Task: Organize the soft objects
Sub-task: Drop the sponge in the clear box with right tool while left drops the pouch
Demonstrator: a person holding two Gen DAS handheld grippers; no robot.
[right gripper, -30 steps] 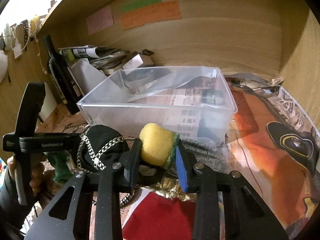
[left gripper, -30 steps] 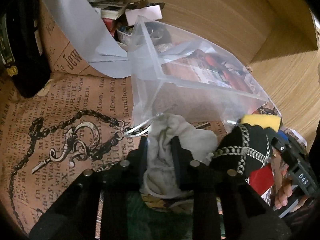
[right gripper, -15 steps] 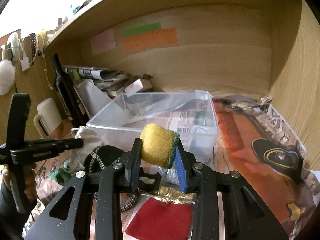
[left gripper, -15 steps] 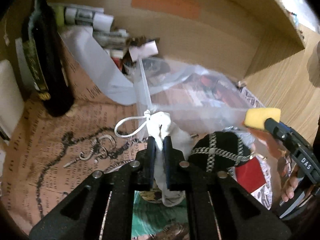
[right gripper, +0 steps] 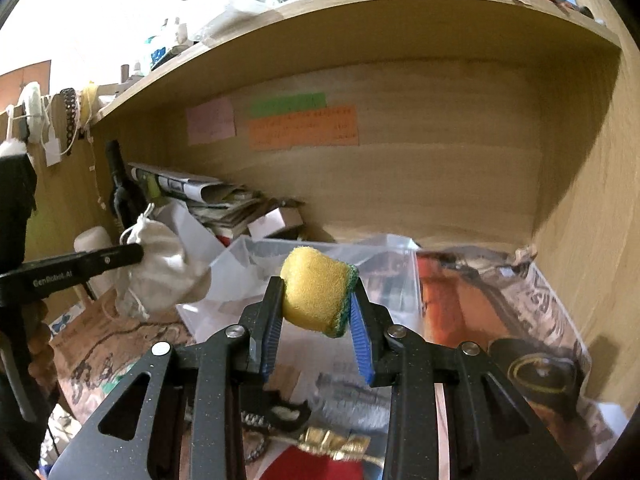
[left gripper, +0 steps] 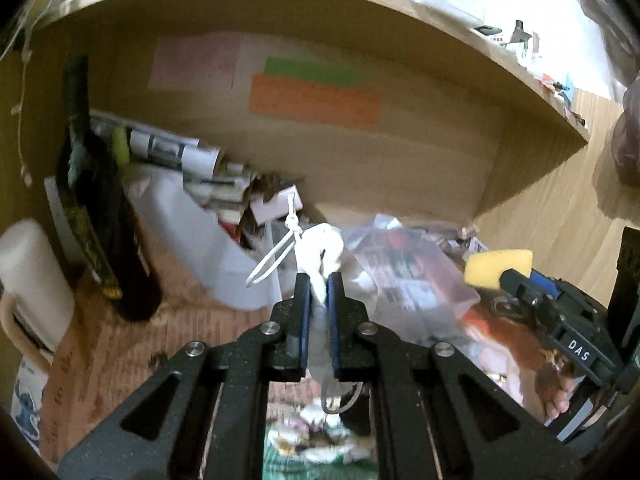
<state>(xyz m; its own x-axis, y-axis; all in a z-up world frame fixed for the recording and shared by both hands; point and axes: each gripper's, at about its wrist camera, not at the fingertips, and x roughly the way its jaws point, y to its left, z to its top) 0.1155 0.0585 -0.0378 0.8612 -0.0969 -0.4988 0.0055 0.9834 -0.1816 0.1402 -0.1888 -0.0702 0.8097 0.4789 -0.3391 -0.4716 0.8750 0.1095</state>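
My left gripper point(left gripper: 319, 285) is shut on a white drawstring cloth pouch point(left gripper: 322, 249) and holds it in the air; the pouch also shows hanging at the left of the right wrist view point(right gripper: 160, 276). My right gripper point(right gripper: 318, 302) is shut on a yellow sponge with a green backing point(right gripper: 314, 294), lifted above the clear plastic bin point(right gripper: 256, 250). The sponge also shows at the right of the left wrist view point(left gripper: 498, 266). The bin point(left gripper: 420, 276) stands below and ahead of both grippers on the patterned paper.
A dark bottle point(left gripper: 100, 216) stands at the left by stacked papers and boxes point(right gripper: 224, 204). Wooden walls and a shelf close the back, right and top. A red cloth point(right gripper: 320, 466), gold trim and a beaded chain lie below my right gripper.
Both grippers have risen with their loads. The pouch has been lifted off the paper and now hangs free; the sponge is higher, over the bin's near edge. The black beaded pouch has dropped out of view.
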